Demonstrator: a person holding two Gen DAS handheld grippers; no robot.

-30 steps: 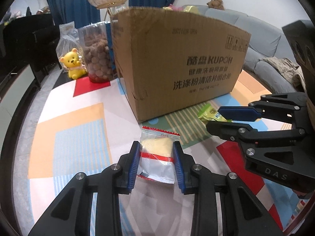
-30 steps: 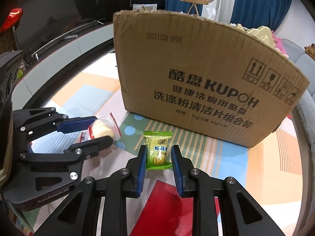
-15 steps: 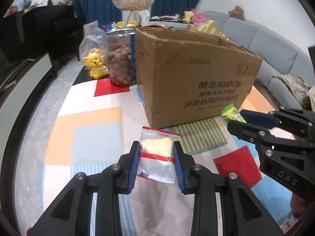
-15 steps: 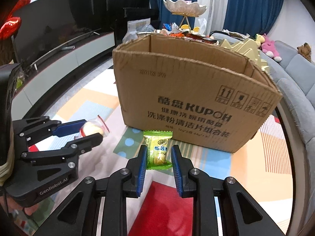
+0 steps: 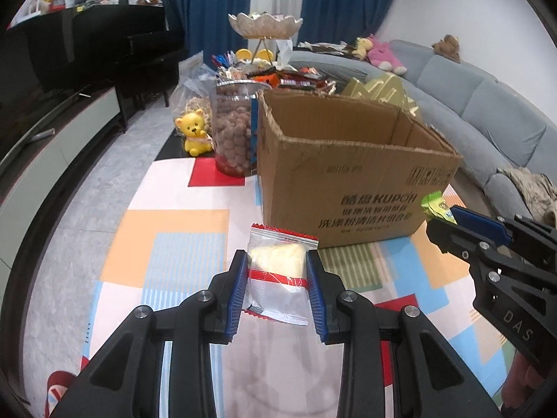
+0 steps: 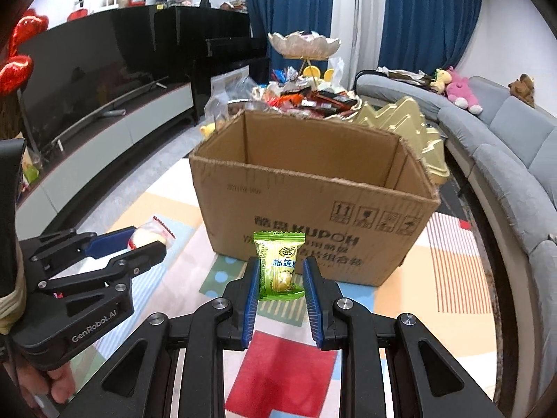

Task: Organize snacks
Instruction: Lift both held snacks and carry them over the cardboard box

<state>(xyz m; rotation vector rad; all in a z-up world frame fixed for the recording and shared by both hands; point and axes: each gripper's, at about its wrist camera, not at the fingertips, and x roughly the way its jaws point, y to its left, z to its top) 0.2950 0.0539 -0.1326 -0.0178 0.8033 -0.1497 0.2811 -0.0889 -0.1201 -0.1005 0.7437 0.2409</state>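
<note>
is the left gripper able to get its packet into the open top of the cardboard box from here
Probably yes: the left gripper holds the white packet, the cardboard box is open-topped, and nothing lies between.

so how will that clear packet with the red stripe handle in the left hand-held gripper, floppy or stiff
Probably floppy at the edges: the clear packet is thin film, its crimped ends loose beyond the left hand-held gripper. The pale cake inside looks soft, so a hard squeeze may crush it. Likely light, and the glossy film may slip.

Left gripper (image 5: 276, 287) points obliquely downward, jaws clamped on a packet. Right gripper (image 6: 280, 287) sits alongside at similar pitch, jaws likewise clamped.
</note>
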